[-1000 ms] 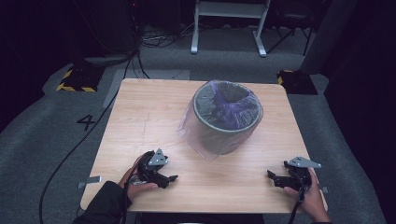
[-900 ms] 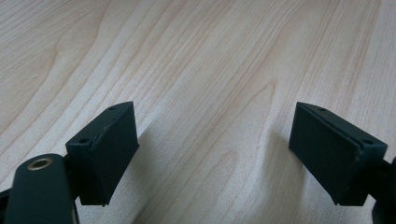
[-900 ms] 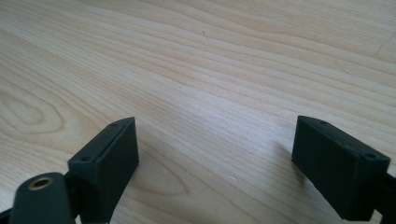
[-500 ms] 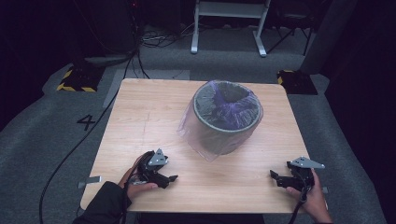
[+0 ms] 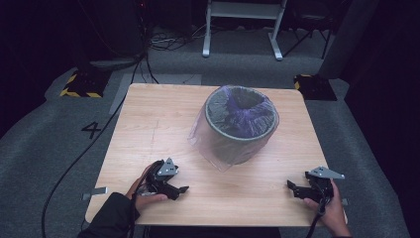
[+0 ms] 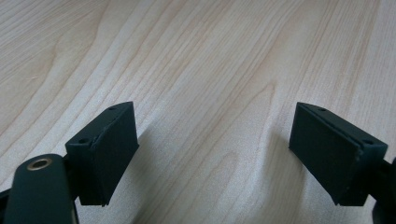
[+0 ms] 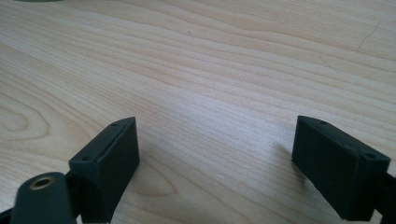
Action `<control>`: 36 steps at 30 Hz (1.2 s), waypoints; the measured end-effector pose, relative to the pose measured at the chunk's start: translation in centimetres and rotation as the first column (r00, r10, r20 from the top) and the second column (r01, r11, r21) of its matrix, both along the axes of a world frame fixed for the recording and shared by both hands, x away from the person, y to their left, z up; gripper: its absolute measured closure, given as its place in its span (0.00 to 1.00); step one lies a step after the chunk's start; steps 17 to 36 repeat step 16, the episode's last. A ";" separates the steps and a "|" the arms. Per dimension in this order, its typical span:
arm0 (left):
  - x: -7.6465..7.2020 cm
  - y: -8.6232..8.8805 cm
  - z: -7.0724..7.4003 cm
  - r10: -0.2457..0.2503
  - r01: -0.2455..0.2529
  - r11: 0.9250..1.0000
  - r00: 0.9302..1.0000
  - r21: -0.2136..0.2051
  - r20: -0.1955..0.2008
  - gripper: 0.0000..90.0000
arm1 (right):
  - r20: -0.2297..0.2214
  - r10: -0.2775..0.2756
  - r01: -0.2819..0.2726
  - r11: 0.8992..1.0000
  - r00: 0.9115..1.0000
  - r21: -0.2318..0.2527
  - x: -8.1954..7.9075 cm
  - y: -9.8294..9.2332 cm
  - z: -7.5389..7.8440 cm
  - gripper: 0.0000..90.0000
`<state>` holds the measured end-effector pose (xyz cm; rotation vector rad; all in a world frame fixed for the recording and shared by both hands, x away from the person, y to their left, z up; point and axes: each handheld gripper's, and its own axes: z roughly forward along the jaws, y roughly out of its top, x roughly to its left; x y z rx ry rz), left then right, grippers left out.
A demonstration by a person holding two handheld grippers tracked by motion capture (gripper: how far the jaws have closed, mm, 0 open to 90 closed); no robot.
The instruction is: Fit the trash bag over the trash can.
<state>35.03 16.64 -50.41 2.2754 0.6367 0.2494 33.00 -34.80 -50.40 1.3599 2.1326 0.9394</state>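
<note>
Left tongs (image 5: 184,189) and right tongs (image 5: 291,186) rest apart, empty, on the near desk (image 5: 148,129); the lined bin (image 5: 240,126) stands farther off.

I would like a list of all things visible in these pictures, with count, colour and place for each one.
bin: one, grey, on the far right part of the table, standing upright.
bag: one, clear purple plastic, lining the bin and hanging over its rim down the outside.
table: one, light wood, in the middle of the high view.
white frame: one, on the floor beyond the table.
number 4: one, black, on the grey floor left of the table.
left gripper: one, black, near edge of the table at left, jaws open over bare wood.
right gripper: one, black, near edge at right, jaws open over bare wood.
</note>
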 end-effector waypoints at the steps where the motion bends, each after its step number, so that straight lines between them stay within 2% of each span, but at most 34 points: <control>1: 0.0 0.0 0.0 0.000 0.000 1.000 1.000 0.002 0.001 0.17 | 0.000 0.000 0.000 1.000 1.000 0.000 0.0 0.0 0.0 0.17; 36: 0.2 -0.1 0.0 -0.005 0.005 1.000 1.000 0.000 0.002 0.16 | 0.000 0.011 -0.011 1.000 1.000 -0.001 0.0 -0.1 0.0 0.17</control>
